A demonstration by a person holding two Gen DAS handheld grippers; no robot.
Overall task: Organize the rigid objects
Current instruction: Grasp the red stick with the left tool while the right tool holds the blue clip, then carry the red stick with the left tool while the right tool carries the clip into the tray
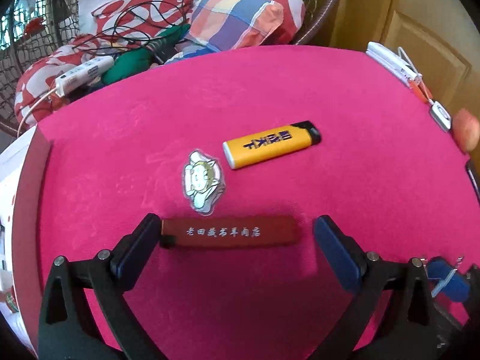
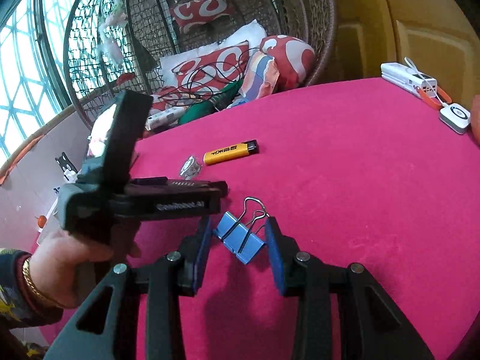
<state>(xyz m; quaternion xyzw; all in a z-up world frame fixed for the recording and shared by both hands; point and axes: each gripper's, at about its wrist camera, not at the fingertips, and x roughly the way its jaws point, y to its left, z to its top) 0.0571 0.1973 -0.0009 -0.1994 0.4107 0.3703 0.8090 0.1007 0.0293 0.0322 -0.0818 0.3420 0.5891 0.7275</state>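
Pink felt: a bright magenta tabletop (image 1: 345, 96) is carrying every loose item.
Left gripper (image 1: 237, 234): its fingers are standing spread, bracketing the dark red lighter (image 1: 229, 234) lengthwise; the left finger is touching or nearly touching one end, the right one is sitting just clear of the other.
Right gripper (image 2: 238, 241): also spread, its blue pads flanking the blue binder clip (image 2: 240, 238) without squeezing it.
Other task items: the yellow lighter (image 1: 271, 145) is lying beyond the red one, with the cartoon sticker (image 1: 202, 180) between them.
Edge clutter: a white power bank (image 2: 408, 79) and a small white device (image 2: 454, 117) are sitting at the far right edge.
Step in hand: both grippers appear to be lining up for a grasp, nothing lifted yet.
Next move: each would probably need to close squarely; the red lighter, being caught end to end, may pivot or slip unless centred.
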